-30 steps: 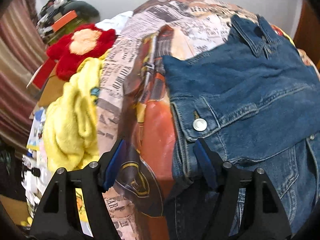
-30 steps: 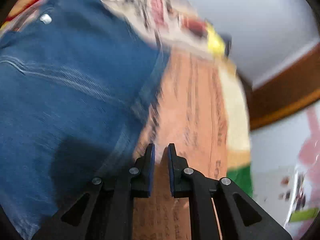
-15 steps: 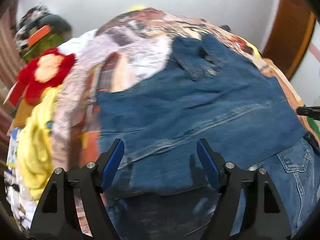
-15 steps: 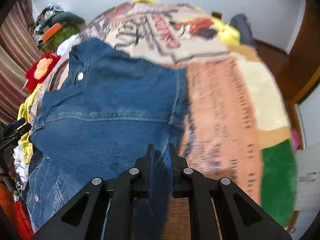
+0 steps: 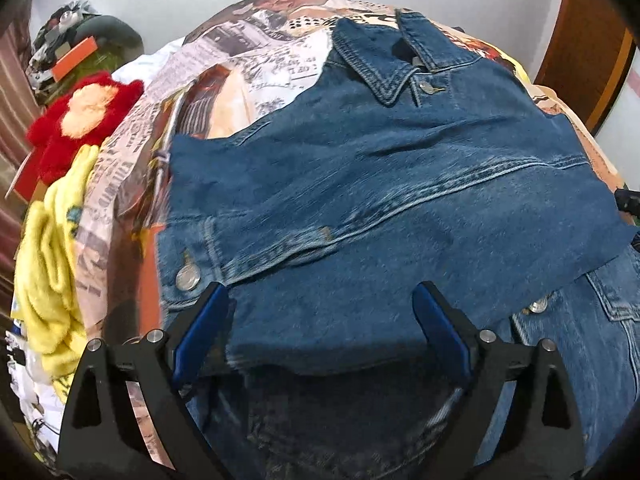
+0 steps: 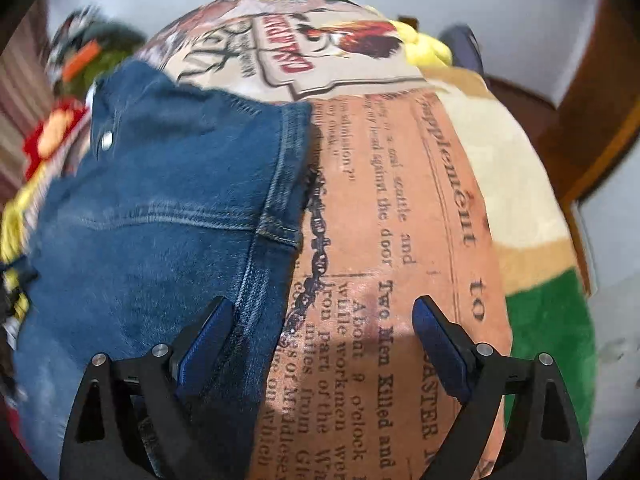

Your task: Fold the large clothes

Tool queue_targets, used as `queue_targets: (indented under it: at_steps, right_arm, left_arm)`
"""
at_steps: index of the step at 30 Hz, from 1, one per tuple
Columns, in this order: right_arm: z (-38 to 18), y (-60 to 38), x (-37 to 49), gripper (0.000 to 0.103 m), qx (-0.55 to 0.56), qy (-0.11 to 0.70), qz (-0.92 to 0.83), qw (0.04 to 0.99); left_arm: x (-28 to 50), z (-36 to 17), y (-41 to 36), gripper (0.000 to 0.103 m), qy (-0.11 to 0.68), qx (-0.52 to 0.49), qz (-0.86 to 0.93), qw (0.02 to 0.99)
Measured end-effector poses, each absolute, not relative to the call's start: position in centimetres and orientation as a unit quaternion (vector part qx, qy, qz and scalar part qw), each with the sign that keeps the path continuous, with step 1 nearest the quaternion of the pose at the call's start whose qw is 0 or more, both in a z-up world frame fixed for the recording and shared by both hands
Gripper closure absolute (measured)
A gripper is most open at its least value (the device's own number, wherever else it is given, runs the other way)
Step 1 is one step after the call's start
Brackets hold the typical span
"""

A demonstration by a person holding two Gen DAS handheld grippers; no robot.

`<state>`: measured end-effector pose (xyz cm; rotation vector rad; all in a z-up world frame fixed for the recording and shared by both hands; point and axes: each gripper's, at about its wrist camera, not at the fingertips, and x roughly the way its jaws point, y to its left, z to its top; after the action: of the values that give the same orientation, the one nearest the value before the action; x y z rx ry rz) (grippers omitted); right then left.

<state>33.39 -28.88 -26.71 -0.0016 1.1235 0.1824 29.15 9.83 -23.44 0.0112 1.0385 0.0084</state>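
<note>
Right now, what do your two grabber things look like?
Both look the same. The left gripper and the right gripper are black plastic, each with two fingers shaped like open triangle frames. The inner pads are blue, and small round silver bolts sit on the knuckles. No cables, markings, hands or sleeves show in either view.

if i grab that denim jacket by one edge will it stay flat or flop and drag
Likely flop: the denim jacket already drapes in soft folds over the printed bedspread. It looks thick, with doubled seams and metal buttons, so probably heavy for its size, and one edge would sag. Denim on cloth probably drags rather than slides.
</note>
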Motion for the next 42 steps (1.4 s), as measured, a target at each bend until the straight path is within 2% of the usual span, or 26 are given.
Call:
queue_targets:
  at_steps: [5, 11, 19, 21, 23, 26, 27, 28, 31, 33, 35, 38, 40, 42]
  right_arm:
    - [-24.5, -29.5, 33.8, 0.013, 0.012, 0.506, 0.085, 0.858]
    - [-21.7, -29.3, 36.1, 0.013, 0.036, 0.476, 0.111, 0.872]
    - [-22.4, -28.7, 40.4, 0.013, 0.102, 0.488, 0.131, 0.857]
    - [-23.4, -28.3, 41.5, 0.013, 0.107, 0.501, 0.131, 0.849]
    - [-24.6, -27.9, 42.6, 0.014, 0.111, 0.516, 0.134, 0.839]
    - [-25.6, -27.5, 43.4, 0.018, 0.111, 0.514, 0.148, 0.837]
    - [-25.9, -27.4, 43.6, 0.020, 0.109, 0.509, 0.146, 0.841]
    - [-26.1, -27.4, 43.8, 0.027, 0.110, 0.507, 0.144, 0.842]
    - [-27.1, -27.3, 44.8, 0.054, 0.131, 0.517, 0.147, 0.833]
    - [-28.0, -27.4, 45.4, 0.064, 0.157, 0.527, 0.143, 0.823]
    - [-28.0, -27.3, 45.6, 0.080, 0.171, 0.527, 0.139, 0.821]
    - [-26.9, -26.8, 45.5, 0.086, 0.159, 0.509, 0.144, 0.834]
    - [-26.0, -26.4, 45.6, 0.088, 0.141, 0.500, 0.143, 0.843]
    - [-24.8, -25.7, 45.8, 0.088, 0.118, 0.494, 0.153, 0.848]
  left_arm:
    - [28.2, -21.4, 12.2, 0.009, 0.478, 0.004, 0.028, 0.878]
    - [29.1, -18.6, 16.8, 0.009, 0.448, -0.042, 0.060, 0.891]
    - [34.9, -21.3, 21.9, 0.009, 0.489, -0.110, 0.066, 0.863]
    - [36.2, -22.6, 22.4, 0.013, 0.503, -0.128, 0.061, 0.853]
    - [37.6, -23.8, 22.7, 0.031, 0.517, -0.142, 0.049, 0.843]
    - [39.3, -25.3, 23.0, 0.043, 0.529, -0.147, 0.041, 0.834]
    - [39.8, -25.8, 23.1, 0.045, 0.530, -0.142, 0.047, 0.834]
    - [40.0, -26.0, 23.1, 0.048, 0.531, -0.140, 0.050, 0.834]
    - [40.8, -26.7, 23.3, 0.055, 0.528, -0.119, 0.068, 0.838]
    - [41.0, -26.9, 23.2, 0.065, 0.525, -0.111, 0.070, 0.841]
    - [41.2, -26.8, 22.8, 0.081, 0.522, -0.108, 0.064, 0.844]
    - [41.4, -25.8, 20.6, 0.086, 0.508, -0.031, 0.088, 0.856]
    - [41.4, -25.2, 19.2, 0.091, 0.497, 0.015, 0.092, 0.863]
    - [41.3, -24.2, 17.9, 0.091, 0.487, 0.039, 0.090, 0.868]
